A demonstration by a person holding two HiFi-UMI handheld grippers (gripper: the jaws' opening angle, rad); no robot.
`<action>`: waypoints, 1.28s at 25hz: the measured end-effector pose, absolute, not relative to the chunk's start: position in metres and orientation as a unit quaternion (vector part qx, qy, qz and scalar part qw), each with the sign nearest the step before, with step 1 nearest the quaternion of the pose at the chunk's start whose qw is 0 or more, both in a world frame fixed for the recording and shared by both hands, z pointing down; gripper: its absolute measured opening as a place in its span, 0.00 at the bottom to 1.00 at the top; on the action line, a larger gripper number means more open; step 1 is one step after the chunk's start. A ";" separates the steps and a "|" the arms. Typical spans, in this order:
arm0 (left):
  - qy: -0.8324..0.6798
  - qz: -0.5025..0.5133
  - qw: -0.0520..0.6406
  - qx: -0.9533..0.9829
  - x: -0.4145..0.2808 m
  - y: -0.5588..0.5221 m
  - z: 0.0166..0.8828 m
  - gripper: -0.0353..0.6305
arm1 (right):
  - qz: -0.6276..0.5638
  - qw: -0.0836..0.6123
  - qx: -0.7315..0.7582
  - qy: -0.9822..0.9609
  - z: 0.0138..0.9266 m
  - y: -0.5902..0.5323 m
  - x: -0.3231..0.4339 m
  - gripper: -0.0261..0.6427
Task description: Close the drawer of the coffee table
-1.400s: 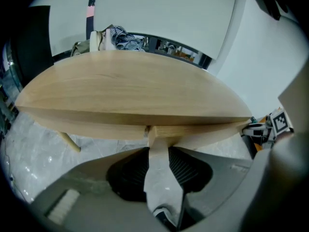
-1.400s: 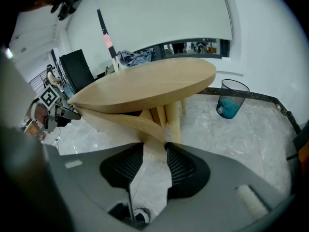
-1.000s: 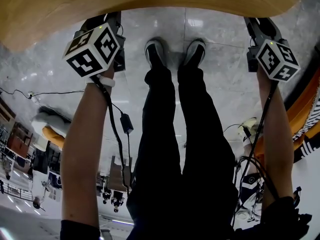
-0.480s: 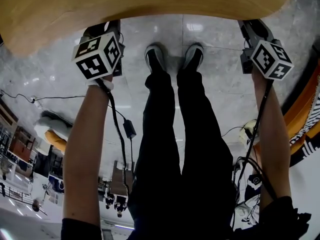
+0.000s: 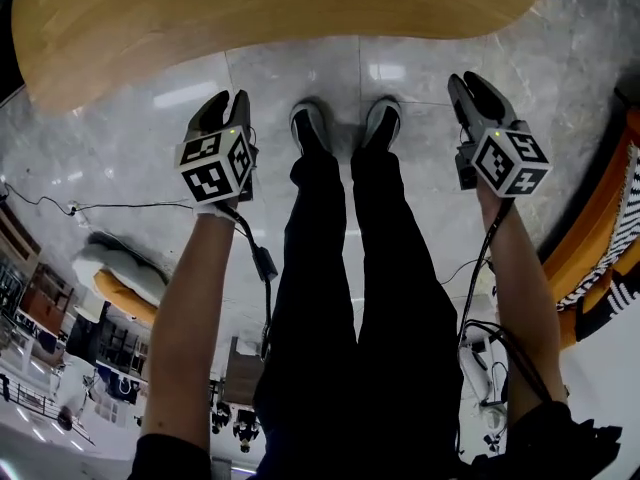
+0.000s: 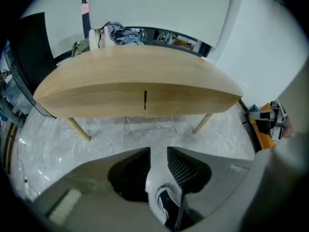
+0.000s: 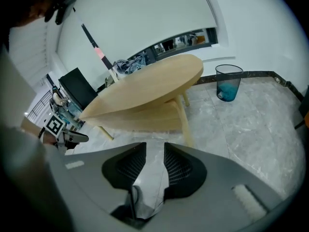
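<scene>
Left gripper (image 5: 227, 104), right gripper (image 5: 470, 87), jaws just closing partway, both empty

Left gripper (image 5: 228, 104): held left of the person's legs (image 5: 350, 268), pointing steeply down. Jaws a narrow gap apart with nothing between them; they have just been closing. Left marker cube (image 5: 215, 165) sits behind the jaws.
Left forearm (image 5: 190, 308): bare, stretched out alongside the legs.
Right gripper (image 5: 468, 83): held right of the legs, tilted down. Jaws narrowly apart and empty, also just closing. Right marker cube (image 5: 510, 161) sits behind them.
Right forearm (image 5: 515, 278): bare, extended.
</scene>
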State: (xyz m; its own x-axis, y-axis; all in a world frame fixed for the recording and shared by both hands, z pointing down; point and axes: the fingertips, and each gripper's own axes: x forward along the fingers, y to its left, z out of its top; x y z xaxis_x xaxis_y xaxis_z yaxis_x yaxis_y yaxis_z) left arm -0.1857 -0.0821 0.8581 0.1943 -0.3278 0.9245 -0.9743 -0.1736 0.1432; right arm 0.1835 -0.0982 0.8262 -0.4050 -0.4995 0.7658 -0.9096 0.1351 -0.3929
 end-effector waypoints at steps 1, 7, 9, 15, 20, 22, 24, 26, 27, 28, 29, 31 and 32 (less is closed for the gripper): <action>-0.496 0.393 0.403 0.661 -0.181 -0.078 0.847 0.23 | 0.438 0.235 0.485 -0.720 0.816 -0.090 0.177 0.22; -0.497 0.344 0.366 0.708 -0.139 -0.088 0.762 0.23 | 0.428 0.230 0.444 -0.753 0.747 -0.060 0.146 0.21; -0.492 0.322 0.350 0.729 -0.126 -0.095 0.719 0.23 | 0.418 0.225 0.439 -0.763 0.717 -0.054 0.138 0.19; -0.459 0.288 0.298 0.786 -0.091 -0.097 0.572 0.23 | 0.402 0.203 0.455 -0.768 0.608 -0.047 0.132 0.09; -0.468 0.238 0.273 0.806 -0.081 -0.104 0.449 0.23 | 0.376 0.123 0.469 -0.790 0.489 -0.088 0.118 0.04; -0.466 0.209 0.269 0.817 -0.078 -0.101 0.401 0.23 | 0.353 0.084 0.466 -0.807 0.430 -0.100 0.109 0.04; -0.462 0.182 0.263 0.828 -0.075 -0.091 0.353 0.23 | 0.333 0.060 0.466 -0.817 0.375 -0.099 0.105 0.04; -0.466 0.155 0.239 0.838 -0.074 -0.096 0.310 0.23 | 0.303 0.039 0.467 -0.830 0.326 -0.107 0.106 0.04; -0.469 0.142 0.227 0.842 -0.074 -0.101 0.291 0.23 | 0.287 0.030 0.469 -0.835 0.304 -0.112 0.107 0.04; -0.471 0.130 0.218 0.845 -0.075 -0.103 0.272 0.23 | 0.273 0.022 0.471 -0.838 0.283 -0.114 0.107 0.04; -0.472 0.119 0.210 0.848 -0.076 -0.103 0.253 0.23 | 0.261 0.016 0.474 -0.841 0.263 -0.113 0.108 0.04; -0.474 0.097 0.197 0.852 -0.077 -0.101 0.217 0.23 | 0.235 0.006 0.477 -0.847 0.226 -0.107 0.106 0.04; -0.476 0.085 0.190 0.855 -0.076 -0.100 0.201 0.23 | 0.220 0.000 0.477 -0.851 0.208 -0.105 0.105 0.04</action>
State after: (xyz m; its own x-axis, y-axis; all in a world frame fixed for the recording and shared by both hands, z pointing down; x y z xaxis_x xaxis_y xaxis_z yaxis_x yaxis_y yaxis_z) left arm -0.0761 -0.1005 0.2005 0.5332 -0.7805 0.3264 -0.8452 -0.4755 0.2439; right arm 0.1053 -0.1047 0.2077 -0.5458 -0.8112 0.2097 -0.8115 0.4493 -0.3737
